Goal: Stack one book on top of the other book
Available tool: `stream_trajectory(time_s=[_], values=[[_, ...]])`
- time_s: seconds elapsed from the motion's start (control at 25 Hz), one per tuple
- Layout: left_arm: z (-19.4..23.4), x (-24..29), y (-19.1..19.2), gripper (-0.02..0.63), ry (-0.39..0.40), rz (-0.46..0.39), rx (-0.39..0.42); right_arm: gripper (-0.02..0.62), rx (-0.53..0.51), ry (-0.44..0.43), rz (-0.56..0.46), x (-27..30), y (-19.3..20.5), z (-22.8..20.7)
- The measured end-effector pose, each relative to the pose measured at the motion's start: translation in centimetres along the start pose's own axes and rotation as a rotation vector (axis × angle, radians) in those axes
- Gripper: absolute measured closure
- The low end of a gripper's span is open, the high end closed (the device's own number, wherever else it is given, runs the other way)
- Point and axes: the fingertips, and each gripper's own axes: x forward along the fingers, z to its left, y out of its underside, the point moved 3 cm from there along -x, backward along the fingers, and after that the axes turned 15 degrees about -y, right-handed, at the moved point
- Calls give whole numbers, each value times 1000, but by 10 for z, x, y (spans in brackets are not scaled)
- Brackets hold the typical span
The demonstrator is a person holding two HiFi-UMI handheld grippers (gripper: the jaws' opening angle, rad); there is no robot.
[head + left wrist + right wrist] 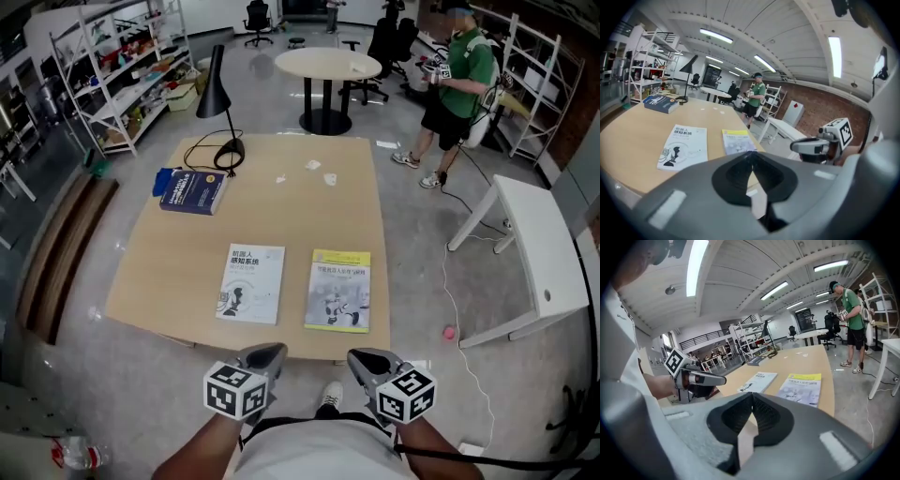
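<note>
Two thin books lie flat side by side on the wooden table (281,211) near its front edge: a white book (251,283) on the left and a yellow-topped book (338,290) on the right. Both grippers are held close to my body, short of the table edge. My left gripper (268,354) is shut and empty, below the white book (684,146). My right gripper (361,358) is shut and empty, below the yellow-topped book (801,388). The yellow-topped book (737,140) and the white book (758,381) show beyond each pair of closed jaws.
A thick blue book (192,191) lies at the table's far left beside a black desk lamp (220,108). Small paper scraps (313,166) sit at the far side. A person in a green shirt (459,80) stands beyond; a white bench (530,248) is to the right.
</note>
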Motion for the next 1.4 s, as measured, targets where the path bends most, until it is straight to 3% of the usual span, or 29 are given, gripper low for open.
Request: stream_trajectory(time_s=[0.28,0.56,0.72,0.96,1.12,1.4], values=[[5,83,-6,573,-108,142,-9,594,100,63,66,-8,15,-98],[15,143,16,515,-64,304,-50,555,225,134,135,8,48,-142],[28,167,29,446,-77,395,-81,522,296,212,167,12,61,-159],[33,190,35,423,-25,427,-97,471,345,260,185,27,63,-181],[27,198,47,423,7,482,-68,469,401,270,207,29,72,-188],[26,198,46,449,16,501,-57,466,429,281,248,35,86,-188]])
